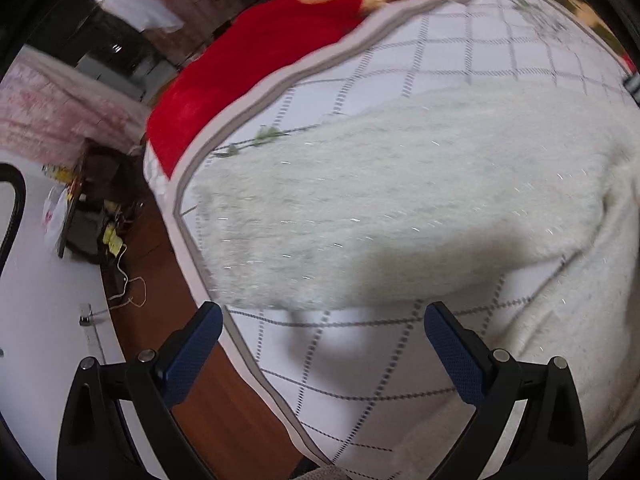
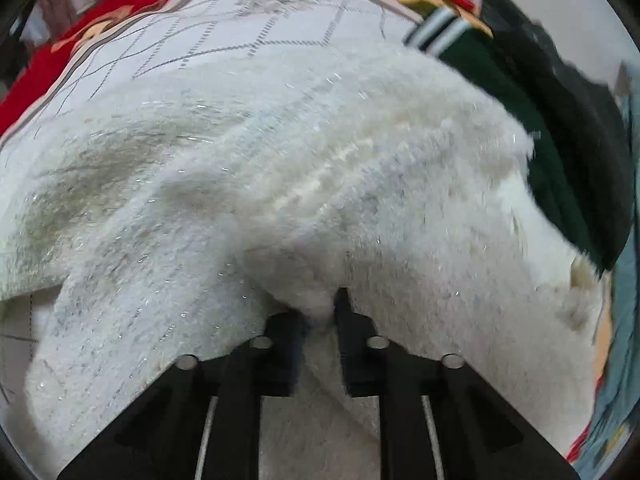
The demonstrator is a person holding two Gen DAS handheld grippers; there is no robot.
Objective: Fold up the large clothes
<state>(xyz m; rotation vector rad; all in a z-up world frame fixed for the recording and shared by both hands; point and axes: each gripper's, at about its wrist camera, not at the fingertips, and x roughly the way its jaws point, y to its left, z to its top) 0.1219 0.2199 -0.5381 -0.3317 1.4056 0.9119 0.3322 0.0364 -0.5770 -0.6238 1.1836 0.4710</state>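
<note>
On bed [image 1: 360, 360]: my right gripper [image 2: 320, 312] pinching sweater [image 2: 320, 184], left gripper [image 1: 324, 320] open, empty; sleeve spread, folding barely begun.

left gripper [image 1: 323, 330]: black angular frame, blue dimpled pads [image 1: 188, 354], round silver screws, right gripper [image 2: 320, 312]: black frame, silver screws, two pale grey rods along the arms

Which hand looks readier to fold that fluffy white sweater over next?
Probably the right. The right gripper already has its fingers pinched on a bunch of the fluffy white sweater. The left gripper hangs open above the checked sheet, holding nothing.
</note>
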